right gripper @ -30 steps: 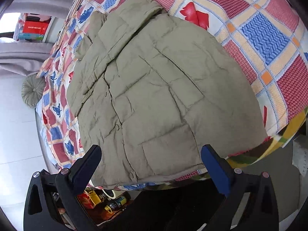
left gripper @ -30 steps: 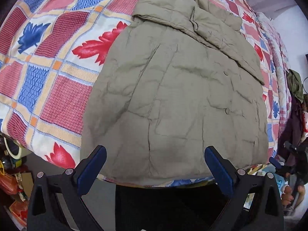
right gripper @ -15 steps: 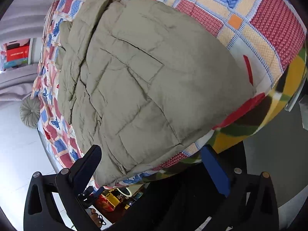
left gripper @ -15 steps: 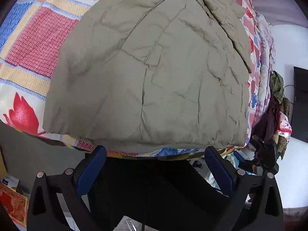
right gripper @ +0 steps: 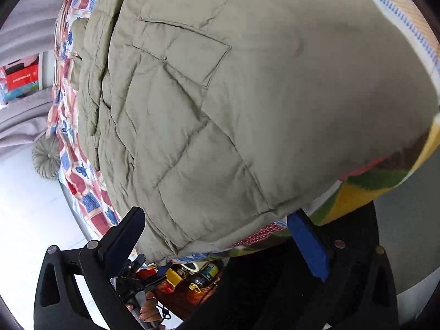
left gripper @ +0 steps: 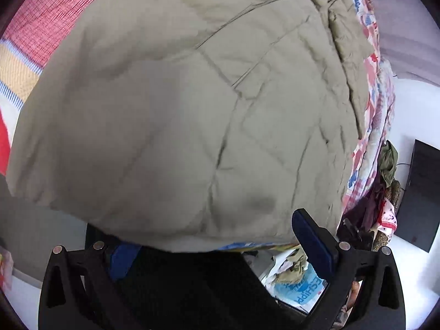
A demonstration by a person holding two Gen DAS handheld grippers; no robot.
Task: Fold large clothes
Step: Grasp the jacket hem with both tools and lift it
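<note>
While both grippers sat low at the near edge of the bed, the olive quilted jacket (left gripper: 192, 104) lay spread flat on the patchwork bedspread (left gripper: 35, 35), its hem hanging slightly over the mattress edge. Left gripper (left gripper: 211, 244): jaws spread wide, empty; the hem drooped in front of the left blue pad, which showed only partly beneath the cloth, while the right blue pad stood clear, just beside the jacket's lower right corner. No contact between pads and fabric could be confirmed from this view. Right gripper (right gripper: 220, 236): jaws likewise wide apart, nothing clamped; the hem filled the gap between the fingers, the left finger lying against the jacket's left edge, the right blue pad just under the hem where the bedspread's yellow and green border (right gripper: 365, 189) turned down. Whether either finger actually touched the cloth, I could not tell. The jacket's patch pocket (right gripper: 187, 55) faced up, and a folded sleeve or collar part (right gripper: 90, 82) lay along the far left side. Noted also: a round tufted cushion (right gripper: 45, 156) on the pale floor beyond the bed, a heap of clothes (left gripper: 385, 181) beside a dark panel (left gripper: 420, 195), and a hand (right gripper: 145, 313) below the bed edge in the right wrist view.
</note>
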